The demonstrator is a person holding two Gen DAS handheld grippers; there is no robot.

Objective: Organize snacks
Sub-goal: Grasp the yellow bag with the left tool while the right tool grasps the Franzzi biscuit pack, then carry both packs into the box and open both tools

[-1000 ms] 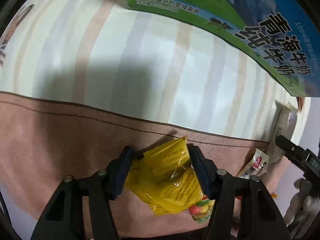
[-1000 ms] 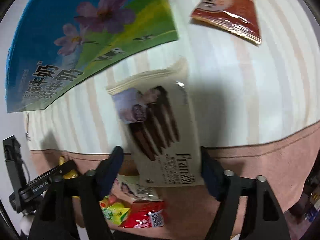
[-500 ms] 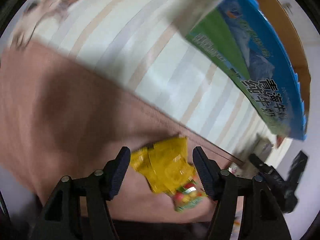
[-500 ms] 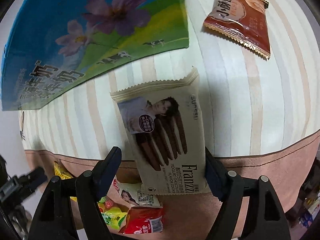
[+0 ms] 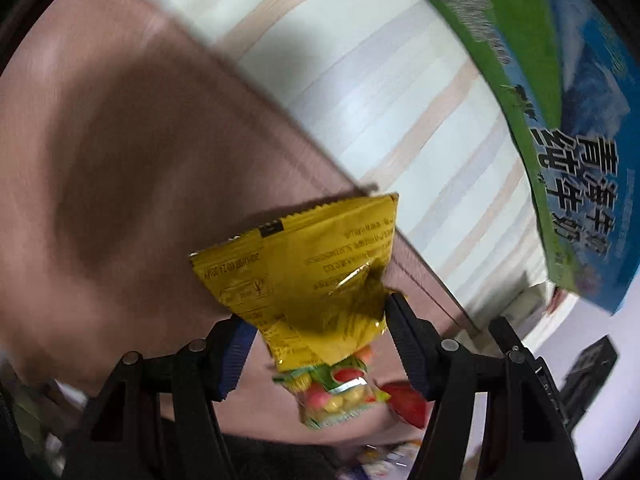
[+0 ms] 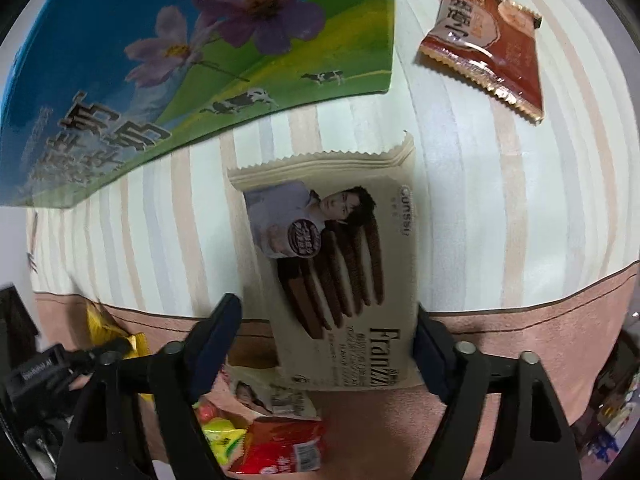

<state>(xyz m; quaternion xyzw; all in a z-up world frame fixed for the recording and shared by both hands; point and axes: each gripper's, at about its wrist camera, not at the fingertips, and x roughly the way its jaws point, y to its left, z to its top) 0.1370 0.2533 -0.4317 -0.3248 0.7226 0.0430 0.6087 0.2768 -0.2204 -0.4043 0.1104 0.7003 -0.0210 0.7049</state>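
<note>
a striped cloth in pale cream, grey and peach covers the surface, with a wide dusty-pink border along its near edge; the left wrist view is smeared by motion. at far right stands a blue-and-green milk carton box. the left gripper has its jaws pinching a yellow snack packet, which sticks up and away from them, lifted off the pink border. a small bag of coloured candies and something red lie below it. to do this carry well, i judge the pinch should stay firm on the crinkly foil and the packet should travel high enough to pass the box wall.

in the right wrist view the same cloth carries the box at far left, a brown snack packet at far right, and a beige franzzi biscuit pack in the middle. the right gripper has its jaws spread on either side of the pack's near end, not pressing it. more packets lie near, partly hidden by the left finger. the box opening is cut off in both views.
</note>
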